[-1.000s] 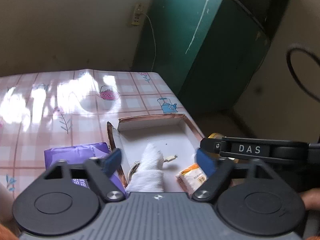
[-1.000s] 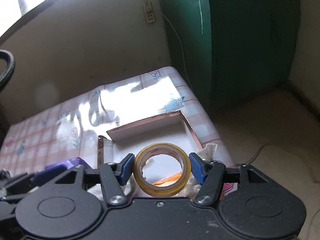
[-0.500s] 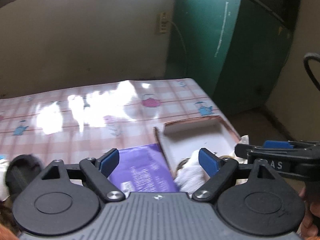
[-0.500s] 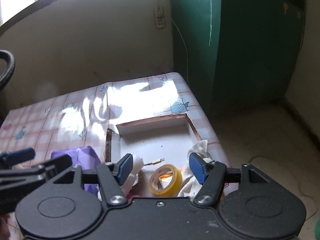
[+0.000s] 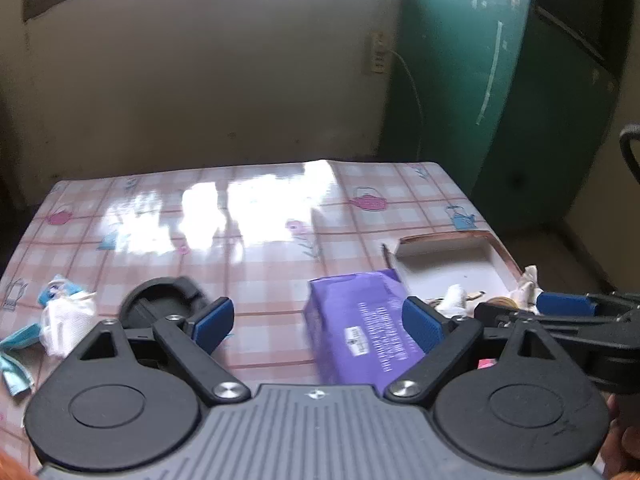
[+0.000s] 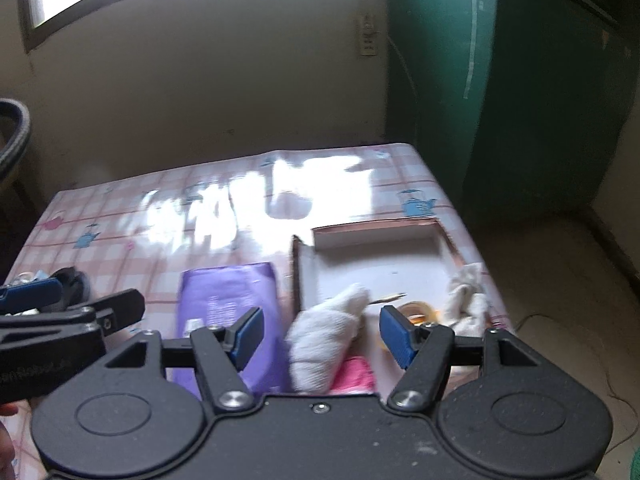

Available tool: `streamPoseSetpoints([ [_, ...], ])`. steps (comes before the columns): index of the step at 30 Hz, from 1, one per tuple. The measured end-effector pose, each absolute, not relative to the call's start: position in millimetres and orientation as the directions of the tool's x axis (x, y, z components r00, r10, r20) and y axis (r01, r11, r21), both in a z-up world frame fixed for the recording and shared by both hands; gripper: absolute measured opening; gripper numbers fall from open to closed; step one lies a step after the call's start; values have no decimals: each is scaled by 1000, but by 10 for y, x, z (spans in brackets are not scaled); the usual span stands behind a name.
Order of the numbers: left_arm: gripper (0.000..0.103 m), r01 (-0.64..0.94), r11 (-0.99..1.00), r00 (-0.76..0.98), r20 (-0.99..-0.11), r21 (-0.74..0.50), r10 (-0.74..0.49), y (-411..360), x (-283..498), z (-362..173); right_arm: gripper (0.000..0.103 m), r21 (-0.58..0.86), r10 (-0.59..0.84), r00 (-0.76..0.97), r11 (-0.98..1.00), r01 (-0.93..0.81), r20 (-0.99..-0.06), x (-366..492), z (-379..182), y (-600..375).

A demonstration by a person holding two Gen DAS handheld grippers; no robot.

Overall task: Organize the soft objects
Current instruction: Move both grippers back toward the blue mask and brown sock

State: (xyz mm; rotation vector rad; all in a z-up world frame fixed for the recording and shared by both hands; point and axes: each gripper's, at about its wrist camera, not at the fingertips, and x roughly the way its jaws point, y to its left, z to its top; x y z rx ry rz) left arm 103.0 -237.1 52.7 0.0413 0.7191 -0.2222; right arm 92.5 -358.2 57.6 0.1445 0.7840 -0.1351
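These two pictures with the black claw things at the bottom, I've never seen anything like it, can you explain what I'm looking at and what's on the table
Those claws are hand-held grippers, one in each of a person's hands, each with a fisheye camera looking forward along its two blue-padded fingers. One picture comes from the left gripper, the other from the right gripper. Both are open and hold nothing.

They look over a table covered in a pink checked cloth with teapot prints. On it lie a purple packet, a shallow open white box, a white sock draped over the box's near end, a roll of yellow tape inside it, and a crumpled white cloth at the table's right edge. At the far left are a black ring-shaped item and white and blue crumpled pieces, too blurred to name.
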Motion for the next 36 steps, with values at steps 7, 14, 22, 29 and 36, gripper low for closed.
streamPoseSetpoints([
  [7,94,169,985,738,-658,-35,-150,-2058,965,553,77,75,-28,702,991,115,-712,951,587,-3213],
  [14,94,122,992,752,-650,-27,-111,-1729,891,601,77,75,12,700,995,59,-714,983,611,-2836],
  [22,94,56,998,753,-655,-33,-65,-1341,826,606,77,74,53,692,997,0,-720,1029,607,-2440],
  [29,94,17,999,753,-657,-41,-39,-1121,794,600,77,65,68,685,997,-30,-726,1067,599,-2193],
  [36,94,-11,999,752,-659,-33,-13,-932,751,576,77,61,85,675,996,-60,-733,1086,563,-1987],
])
